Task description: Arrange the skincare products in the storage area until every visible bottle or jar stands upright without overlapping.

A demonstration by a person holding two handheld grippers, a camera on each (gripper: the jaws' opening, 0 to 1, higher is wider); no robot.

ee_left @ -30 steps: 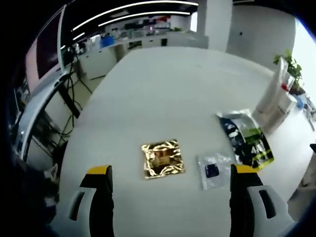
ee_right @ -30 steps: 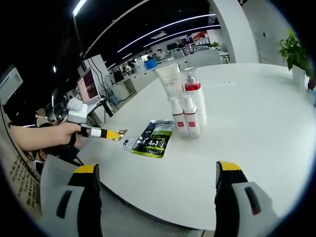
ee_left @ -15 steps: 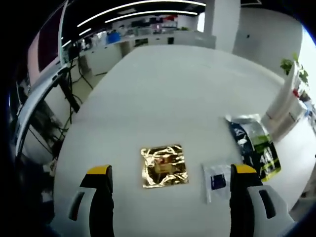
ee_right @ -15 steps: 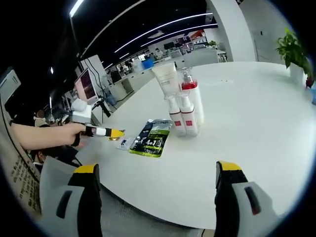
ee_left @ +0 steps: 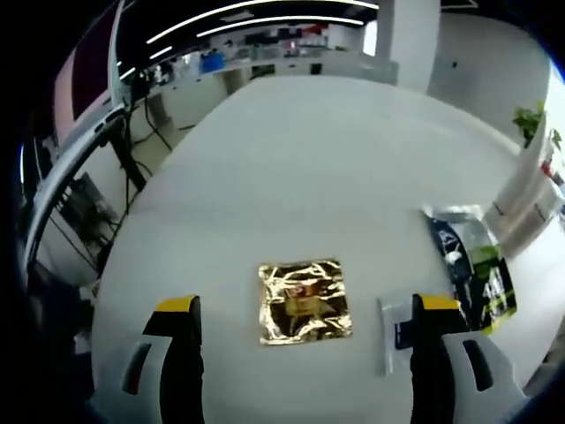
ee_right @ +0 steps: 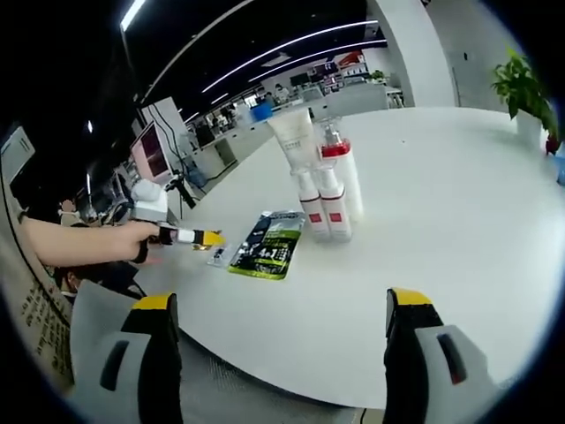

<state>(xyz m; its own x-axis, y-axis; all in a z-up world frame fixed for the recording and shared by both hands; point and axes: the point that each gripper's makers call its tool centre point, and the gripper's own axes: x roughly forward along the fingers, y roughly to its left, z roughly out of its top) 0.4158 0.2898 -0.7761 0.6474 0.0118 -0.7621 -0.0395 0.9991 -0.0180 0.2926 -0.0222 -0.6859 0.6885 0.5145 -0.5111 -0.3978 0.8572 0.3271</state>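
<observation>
A gold foil sachet (ee_left: 304, 300) lies flat on the white table (ee_left: 291, 159), between and just ahead of my open left gripper (ee_left: 303, 311). A small clear sachet with a dark patch (ee_left: 395, 334) lies by the right jaw, and a black-and-green pouch (ee_left: 472, 269) lies beyond it. In the right gripper view several white bottles with red bands and a white tube (ee_right: 321, 175) stand upright in a tight group at mid-table. The pouch (ee_right: 267, 245) lies left of them. My right gripper (ee_right: 281, 344) is open at the table's near edge. The left gripper (ee_right: 190, 237), held by a hand, hovers at the far left.
A potted plant (ee_right: 523, 88) stands at the table's far right edge. Desks, monitors and cables fill the room behind the table (ee_right: 424, 194). Open table surface lies to the right of the bottles.
The left gripper view has moved closer over the gold sachet, which now sits more centred between the jaws. In the right gripper view the left gripper has dipped slightly; the bottles stay put.
</observation>
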